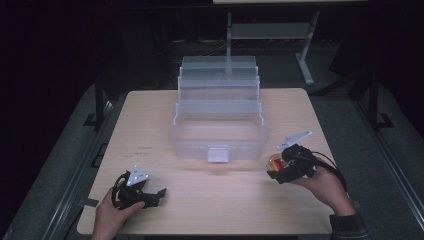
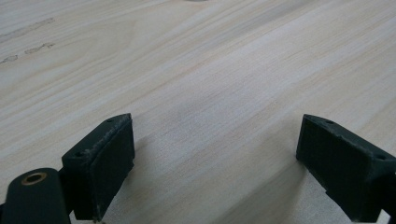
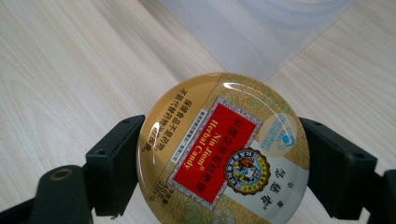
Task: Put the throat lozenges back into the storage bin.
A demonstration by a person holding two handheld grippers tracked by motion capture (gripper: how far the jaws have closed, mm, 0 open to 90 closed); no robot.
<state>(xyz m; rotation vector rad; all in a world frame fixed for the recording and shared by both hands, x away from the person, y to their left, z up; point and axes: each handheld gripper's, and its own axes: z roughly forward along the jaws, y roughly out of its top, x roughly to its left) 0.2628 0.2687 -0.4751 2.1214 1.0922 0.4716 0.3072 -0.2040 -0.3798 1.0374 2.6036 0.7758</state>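
The right gripper (image 1: 280,167) is clamped across the edges of a round candy tin (image 3: 223,151), held just beside the clear tiered box (image 1: 218,132). The rim is smooth, so a tilt may let it slip. The left gripper (image 2: 215,163) rests with jaws apart on the table (image 1: 150,115).

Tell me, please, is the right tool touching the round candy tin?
Touching: in the right gripper view both black jaws of the right tool press the rim of the candy tin.
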